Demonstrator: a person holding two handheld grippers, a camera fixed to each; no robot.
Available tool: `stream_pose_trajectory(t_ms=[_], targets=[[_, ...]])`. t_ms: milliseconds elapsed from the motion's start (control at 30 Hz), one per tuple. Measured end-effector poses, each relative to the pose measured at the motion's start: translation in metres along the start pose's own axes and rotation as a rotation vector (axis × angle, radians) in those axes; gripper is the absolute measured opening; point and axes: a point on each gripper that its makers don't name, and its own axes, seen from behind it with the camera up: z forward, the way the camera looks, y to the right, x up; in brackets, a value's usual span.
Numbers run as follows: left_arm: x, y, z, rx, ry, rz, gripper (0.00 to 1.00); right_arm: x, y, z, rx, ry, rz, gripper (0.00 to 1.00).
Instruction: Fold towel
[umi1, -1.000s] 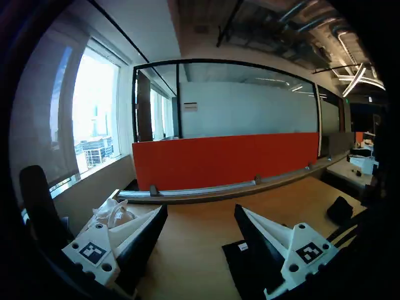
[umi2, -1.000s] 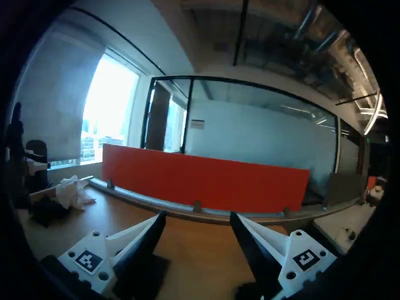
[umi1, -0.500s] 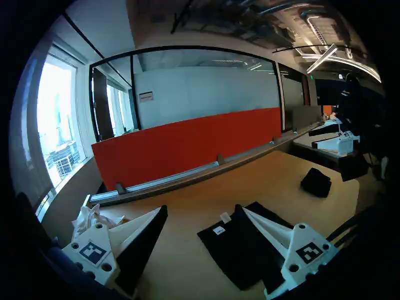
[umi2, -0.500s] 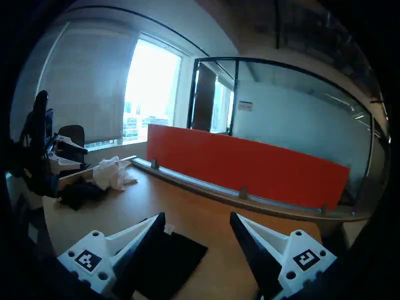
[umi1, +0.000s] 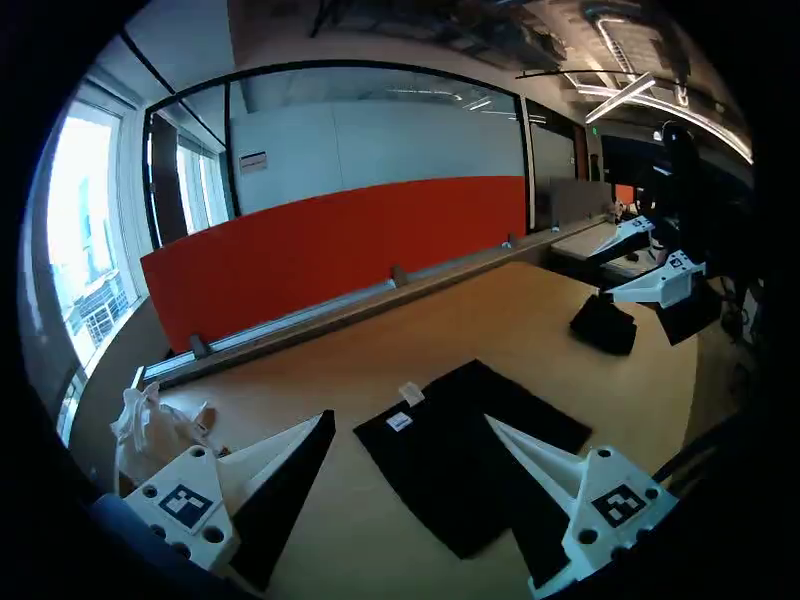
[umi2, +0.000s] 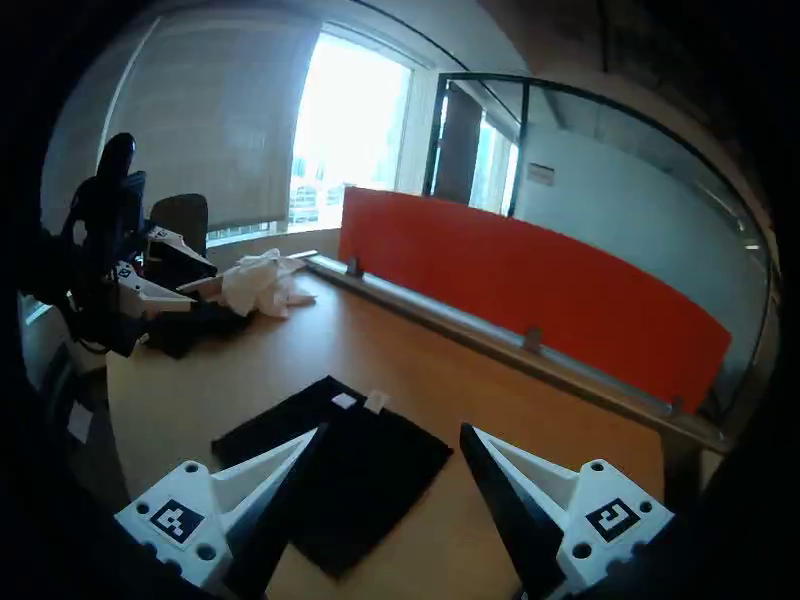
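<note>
Plainly, the wooden desk (umi1: 560, 300) spreads wide below both my jaws, and the black towel (umi1: 470, 440) lies flat on it between my two hands. It sits cornerwise to me, one corner nearest me and its white tags (umi1: 410, 392) at the far edge. From my left gripper (umi1: 410, 418) it lies ahead and toward the right finger; from my right gripper (umi2: 392, 430), ahead and toward the left finger. Both jaws are spread wide, holding nothing, and I judge neither hand nearer.
</note>
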Motion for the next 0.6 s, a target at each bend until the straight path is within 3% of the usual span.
stream_pose_trajectory(t_ms=[600], targets=[[-0.107, 0.039, 0.033, -0.074, -0.171, -0.033, 1.00, -0.088, -0.025, 0.035, 0.055, -0.116, 0.027, 1.00]])
